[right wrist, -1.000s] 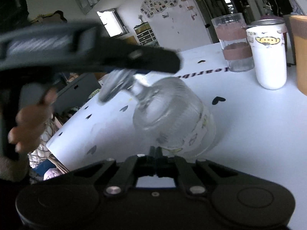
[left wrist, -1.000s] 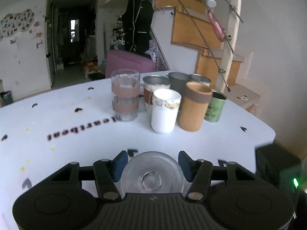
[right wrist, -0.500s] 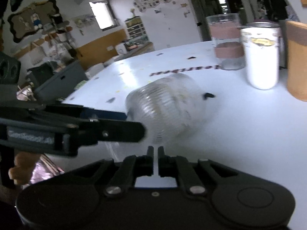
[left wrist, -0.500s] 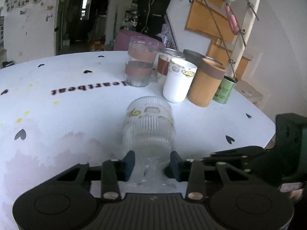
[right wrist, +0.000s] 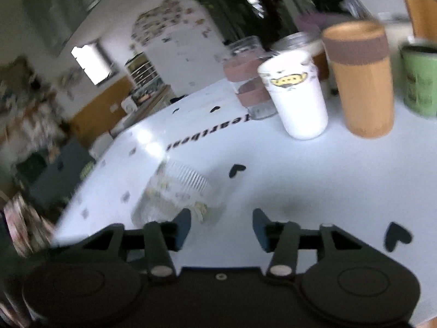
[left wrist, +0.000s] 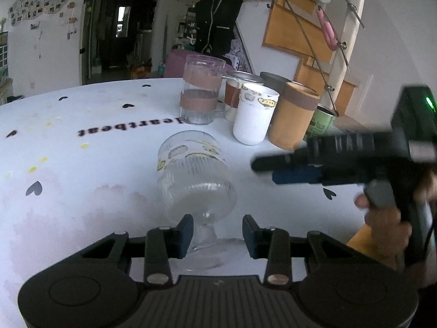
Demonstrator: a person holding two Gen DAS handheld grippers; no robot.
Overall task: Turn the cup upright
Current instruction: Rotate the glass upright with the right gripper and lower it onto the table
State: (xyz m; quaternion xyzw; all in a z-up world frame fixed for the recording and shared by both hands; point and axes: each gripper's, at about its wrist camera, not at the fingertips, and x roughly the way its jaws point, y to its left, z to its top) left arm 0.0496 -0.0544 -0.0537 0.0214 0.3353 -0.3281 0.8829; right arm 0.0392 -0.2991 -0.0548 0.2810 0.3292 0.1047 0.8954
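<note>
Left gripper (left wrist: 217, 235): jaws apart, stem between, no contact.
Right gripper (right wrist: 220, 229): jaws wide, holding nothing.
Cup (left wrist: 194, 180): standing directly ahead of left gripper.
Table (left wrist: 90, 175): white, heart-printed, lettered.
Room: staircase (left wrist: 295, 35) beyond.

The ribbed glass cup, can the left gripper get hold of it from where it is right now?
Probably yes. The left gripper is open with the ribbed glass cup's stem between its pads, and nothing lies between them. The right gripper is off to one side.
</note>
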